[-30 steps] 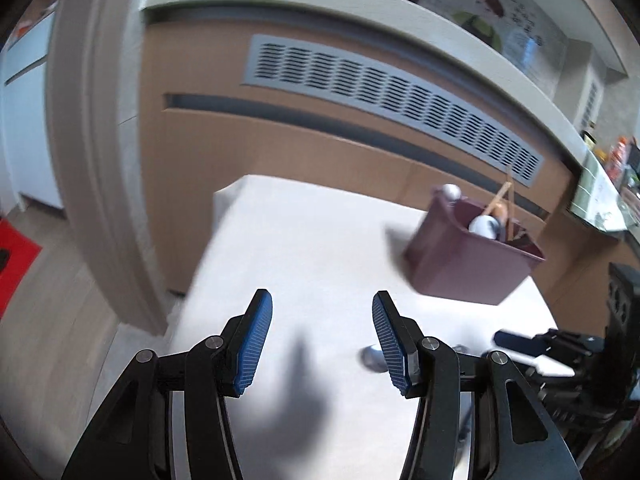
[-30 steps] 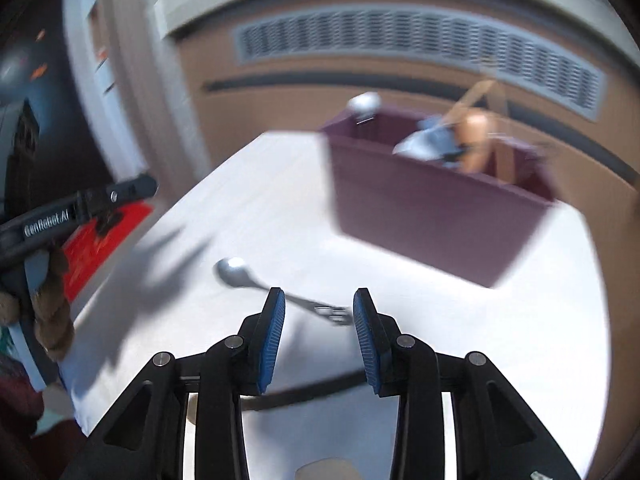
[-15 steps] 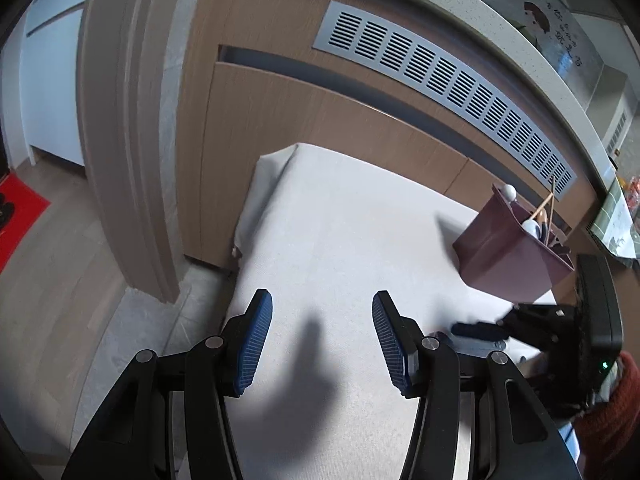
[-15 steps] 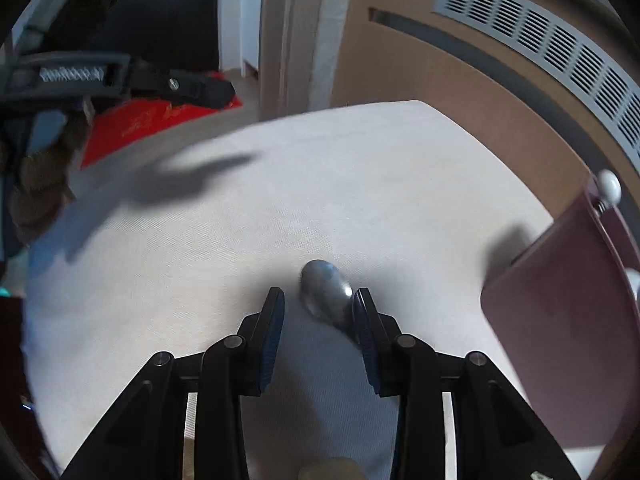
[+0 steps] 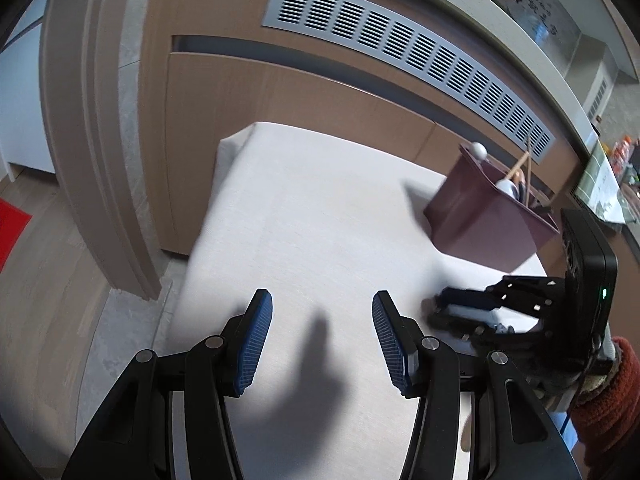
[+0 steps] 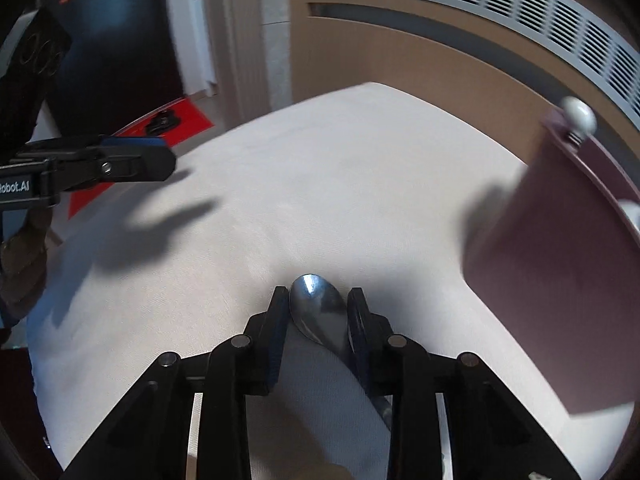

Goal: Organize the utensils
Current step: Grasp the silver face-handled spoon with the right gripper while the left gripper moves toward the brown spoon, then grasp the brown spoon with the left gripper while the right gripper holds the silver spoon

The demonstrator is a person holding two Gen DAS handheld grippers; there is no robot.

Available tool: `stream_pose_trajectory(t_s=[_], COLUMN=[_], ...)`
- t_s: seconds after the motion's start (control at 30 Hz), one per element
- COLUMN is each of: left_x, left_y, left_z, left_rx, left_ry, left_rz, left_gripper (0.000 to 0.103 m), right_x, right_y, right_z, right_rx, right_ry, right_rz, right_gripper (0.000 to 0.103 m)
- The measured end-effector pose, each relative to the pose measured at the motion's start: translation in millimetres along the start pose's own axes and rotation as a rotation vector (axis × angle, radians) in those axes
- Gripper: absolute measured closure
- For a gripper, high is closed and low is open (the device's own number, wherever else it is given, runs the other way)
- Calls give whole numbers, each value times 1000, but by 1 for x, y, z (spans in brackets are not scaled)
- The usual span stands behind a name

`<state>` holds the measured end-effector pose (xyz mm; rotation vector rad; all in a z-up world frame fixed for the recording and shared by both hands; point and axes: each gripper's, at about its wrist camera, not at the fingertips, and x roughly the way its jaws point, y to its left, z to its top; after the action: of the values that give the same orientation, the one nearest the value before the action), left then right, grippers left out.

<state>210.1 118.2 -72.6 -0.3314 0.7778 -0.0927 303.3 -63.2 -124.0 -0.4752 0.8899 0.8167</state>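
Since half a second ago the right gripper (image 6: 318, 312) has slid further along the spoon (image 6: 320, 314), so the bowl that was poking out past the fingertips now sits right between the two pads, and the jaws look narrower than they were. Can't honestly tell if the pads are pinching it yet or just bracketing it; the right pad looks like it's touching the bowl's edge, the left one has a sliver of gap. The handle runs back under the right finger toward the camera. Spoon's lying flat on the white tablecloth (image 6: 360, 184).

The left gripper (image 5: 320, 336) hangs over the cloth with its jaws spread wide and nothing between them, only its own shadow underneath.

Further out, to the right of the spoon, there's the maroon utensil bin (image 6: 560, 300), standing on the cloth well apart from both grippers. From the left wrist view you can see it already has some stuff sticking up out of it, incl. wooden chopsticks (image 5: 520, 162). Behind the table is a wood-panelled counter with a long grey vent grille (image 5: 400, 52).
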Motion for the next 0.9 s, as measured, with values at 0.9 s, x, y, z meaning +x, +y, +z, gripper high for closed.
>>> stream_pose_trajectory(t_s=[0.9], left_x=[5], left_y=[-140], left_z=[-78], left_rx=[334], left_ry=[493], left_rz=[-355], left_gripper=[50], right_x=[-69], right_y=[-90], right_z=[-102], right_rx=[319], right_ry=[-16], right_rz=[-269], right_gripper=[67])
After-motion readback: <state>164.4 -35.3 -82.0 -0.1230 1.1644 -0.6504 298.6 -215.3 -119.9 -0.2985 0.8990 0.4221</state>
